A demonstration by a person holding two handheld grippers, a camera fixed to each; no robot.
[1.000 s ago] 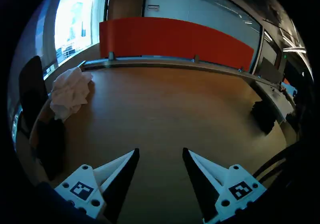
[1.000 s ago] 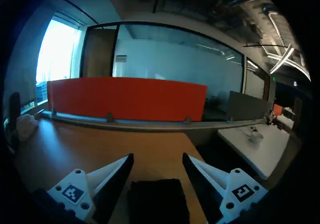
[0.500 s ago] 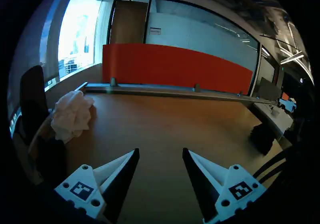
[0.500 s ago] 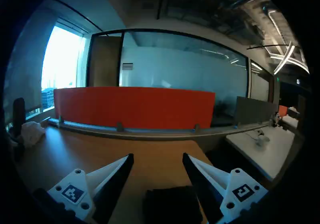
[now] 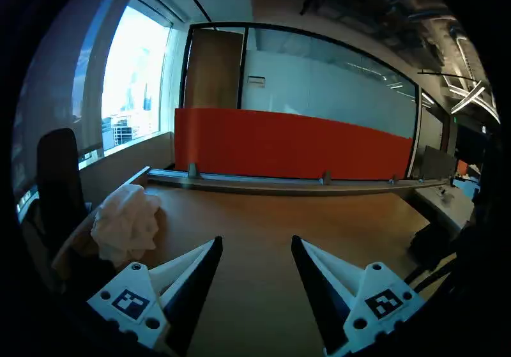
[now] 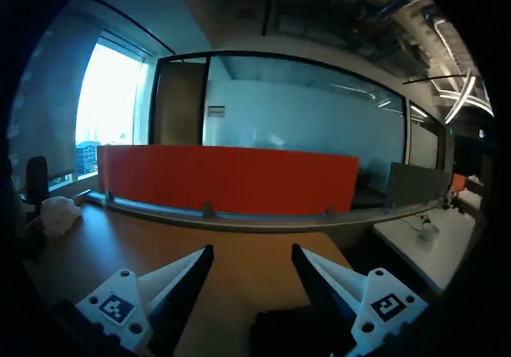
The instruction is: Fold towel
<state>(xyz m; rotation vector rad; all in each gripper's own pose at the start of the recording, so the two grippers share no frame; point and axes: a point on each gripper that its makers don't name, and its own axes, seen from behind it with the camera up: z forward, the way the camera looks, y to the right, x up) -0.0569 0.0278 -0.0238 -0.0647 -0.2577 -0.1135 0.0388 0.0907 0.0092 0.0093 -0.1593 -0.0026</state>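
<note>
Towel [image 5: 126, 224] crumpled at the left edge of your tabletop [image 5: 274, 229], beside a dark chair [image 5: 57, 184], your left tongs [image 5: 255, 239] spread apart and empty, your right tongs [image 6: 252, 248] parted too, a dark object [image 6: 287, 334] below them, red divider [image 6: 223, 178] behind.

Both grippers are hanging level above the desk, left gripper [image 5: 254, 250] and right gripper [image 6: 251, 258] each gaping wide, gripping nothing.
</note>
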